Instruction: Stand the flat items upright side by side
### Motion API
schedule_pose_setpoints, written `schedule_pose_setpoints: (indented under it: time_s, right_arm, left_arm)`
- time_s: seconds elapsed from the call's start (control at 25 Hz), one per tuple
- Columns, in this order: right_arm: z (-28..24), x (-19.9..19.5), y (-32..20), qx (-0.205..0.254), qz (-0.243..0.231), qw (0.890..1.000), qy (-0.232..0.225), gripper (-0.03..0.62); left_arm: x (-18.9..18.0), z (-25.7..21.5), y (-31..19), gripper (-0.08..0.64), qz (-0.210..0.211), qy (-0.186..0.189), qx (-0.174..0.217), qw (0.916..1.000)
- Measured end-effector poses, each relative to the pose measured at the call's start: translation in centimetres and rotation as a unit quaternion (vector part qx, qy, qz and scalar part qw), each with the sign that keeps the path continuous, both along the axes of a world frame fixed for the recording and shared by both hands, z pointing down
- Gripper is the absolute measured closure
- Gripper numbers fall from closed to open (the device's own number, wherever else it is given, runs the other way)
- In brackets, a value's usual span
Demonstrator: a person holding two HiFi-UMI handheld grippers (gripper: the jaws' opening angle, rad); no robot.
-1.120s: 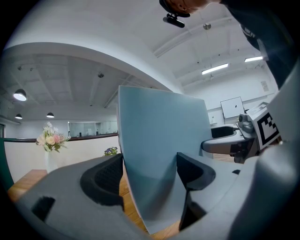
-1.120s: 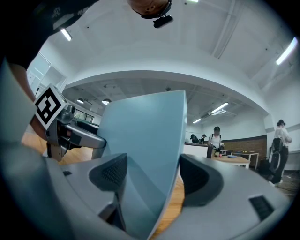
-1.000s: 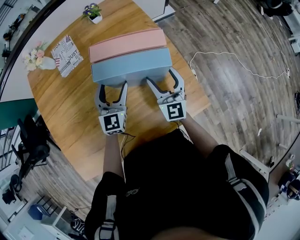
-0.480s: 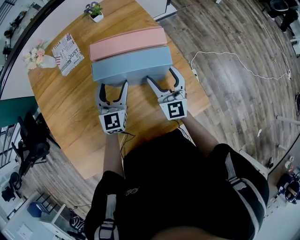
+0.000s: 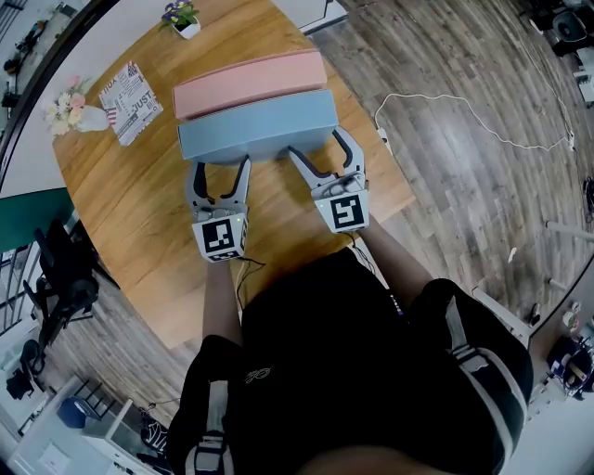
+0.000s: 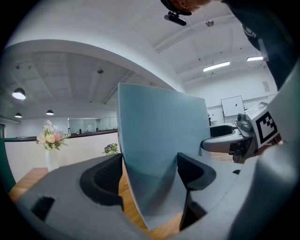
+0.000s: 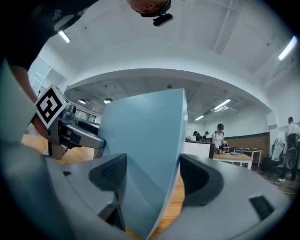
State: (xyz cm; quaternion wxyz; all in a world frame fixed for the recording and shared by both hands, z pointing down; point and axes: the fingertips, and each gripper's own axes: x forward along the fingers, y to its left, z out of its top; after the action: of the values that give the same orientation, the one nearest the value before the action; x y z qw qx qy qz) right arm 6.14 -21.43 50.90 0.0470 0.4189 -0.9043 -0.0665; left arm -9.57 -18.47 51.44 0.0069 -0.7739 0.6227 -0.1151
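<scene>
Two flat slabs stand upright side by side on the round wooden table (image 5: 121, 204): a pink slab (image 5: 249, 83) behind and a blue slab (image 5: 255, 125) in front. My left gripper (image 5: 220, 169) is at the blue slab's near face by its left end, jaws spread wide. My right gripper (image 5: 317, 145) is at the same face toward the right end, also spread. In the left gripper view the blue slab (image 6: 159, 140) rises between the jaws, with bare wood showing beside one pad. The right gripper view shows the blue slab (image 7: 145, 145) the same way. Neither gripper clamps it.
A printed paper packet (image 5: 132, 102), a vase of flowers (image 5: 70, 116) and a small potted plant (image 5: 182, 19) sit at the table's far left. The table's right edge lies close to the right gripper. A white cable (image 5: 464, 111) trails on the floor.
The scene sits slightly higher in the head view. The grippers and both slabs keep the same places relative to one another.
</scene>
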Motion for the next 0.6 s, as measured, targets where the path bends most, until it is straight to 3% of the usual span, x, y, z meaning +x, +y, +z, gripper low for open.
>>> schedule_pose_setpoints:
  time_s: [0.6]
  right_arm:
    - [0.1,2.1,2.0,-0.034,0.037,0.999,0.002,0.238]
  left_arm:
    - [-0.7,-0.8,2.0,0.196,0.012,0.045,-0.004,0.9989]
